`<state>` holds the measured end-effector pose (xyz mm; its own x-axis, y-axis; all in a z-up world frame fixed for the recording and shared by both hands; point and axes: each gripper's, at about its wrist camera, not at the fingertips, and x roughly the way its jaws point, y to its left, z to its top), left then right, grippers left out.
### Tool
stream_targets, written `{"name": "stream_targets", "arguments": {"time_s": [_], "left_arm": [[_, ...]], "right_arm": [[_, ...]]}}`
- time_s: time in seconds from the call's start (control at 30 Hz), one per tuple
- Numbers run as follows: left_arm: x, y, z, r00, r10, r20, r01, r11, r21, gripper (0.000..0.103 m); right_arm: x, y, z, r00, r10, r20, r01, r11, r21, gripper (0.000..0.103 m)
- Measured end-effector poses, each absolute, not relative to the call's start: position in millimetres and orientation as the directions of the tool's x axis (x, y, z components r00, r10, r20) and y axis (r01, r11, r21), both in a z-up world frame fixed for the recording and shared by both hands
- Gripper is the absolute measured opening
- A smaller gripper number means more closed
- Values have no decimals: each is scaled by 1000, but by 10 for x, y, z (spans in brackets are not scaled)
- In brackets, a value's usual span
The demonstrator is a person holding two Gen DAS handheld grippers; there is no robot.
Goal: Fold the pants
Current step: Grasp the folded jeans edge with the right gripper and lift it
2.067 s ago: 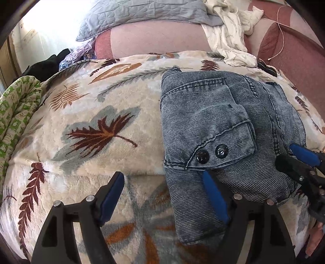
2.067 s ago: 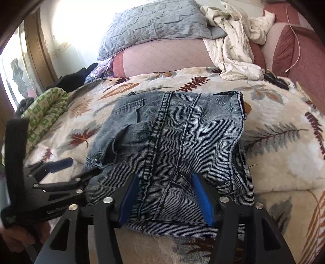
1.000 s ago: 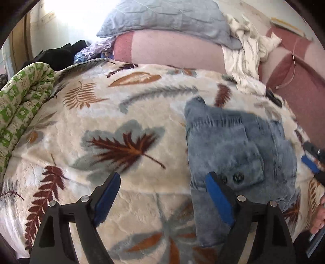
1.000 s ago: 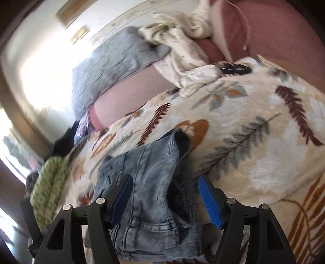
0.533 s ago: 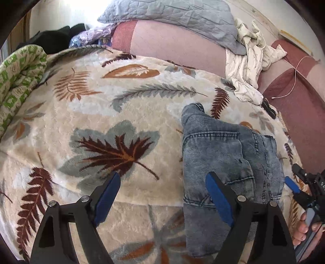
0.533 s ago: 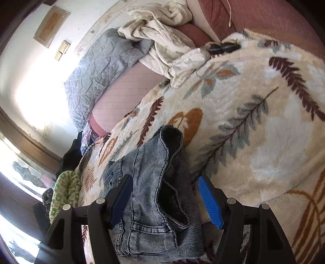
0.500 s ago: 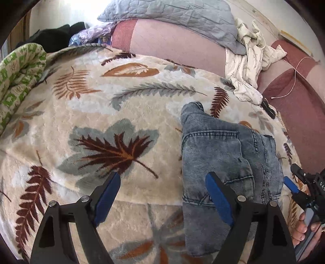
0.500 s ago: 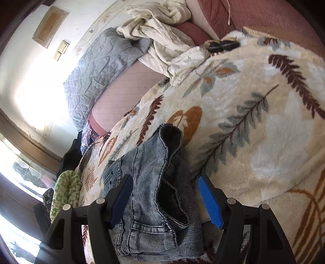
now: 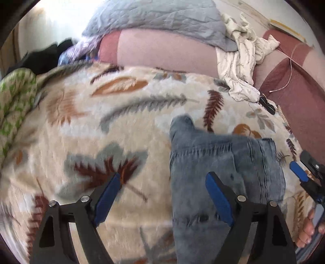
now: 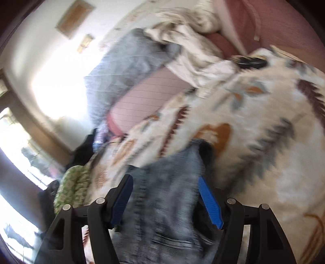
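Folded into a compact blue denim bundle, pants point(image 9: 219, 162) lying on a cream blanket point(image 9: 126, 113) printed with brown and grey leaves, toward the right and near side of the bed in the left wrist view. Spread wide apart and empty, left gripper point(image 9: 162, 195), hovering above the blanket with 1 blue pad in front of the bundle's left edge and the other over bare blanket; no cloth pinched. Seen at the far right edge of the same view, right gripper point(image 9: 304, 172), with part of a hand point(image 9: 308, 225) below it. From the right wrist view, heavily blurred, right gripper point(image 10: 165, 200) also parted, denim point(image 10: 162, 195) filling the gap between its pads, yet no clear pressing on the cloth, so probably not gripped. Beyond, against a pink headboard: grey quilt point(image 9: 158, 18), crumpled white garment point(image 9: 241, 61), small black object point(image 9: 268, 105); green patterned cloth point(image 9: 14, 97) at the far left. Likely risks: a pad snagging a loose top layer and dragging the fold open; thick denim springing back, especially the upturned corner at the far left of the bundle; soft, rounded bedding letting the bundle slump or slide toward the near edge.
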<state>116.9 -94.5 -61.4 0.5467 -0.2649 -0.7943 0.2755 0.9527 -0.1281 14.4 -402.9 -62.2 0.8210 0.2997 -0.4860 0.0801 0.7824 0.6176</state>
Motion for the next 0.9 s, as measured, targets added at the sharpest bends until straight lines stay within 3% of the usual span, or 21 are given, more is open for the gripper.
{"name": "stream_targets", "arguments": {"time_s": [0.17,0.37,0.53,0.9], "left_arm": [[1534,-1215,-576,576,-195,-794,315,949,-4,86],[1842,-1462,-824,529,-127,-839,319,946,58,86],[1982,-1495,-951,570,-62,-819,269,956,115,89],[1786,-1256,-959,533,-121,-838,197,980,-16,92]], "right_arm": [[294,-3785,-545,801,359,-479,-37,829,559,71],[398,-3704,-808,712,401,-577,4,819,574,71],[452,-3717,-923,679,398,-617,35,822,569,71],[517,-3618,-993,643,392,-658,23,849,528,79]]}}
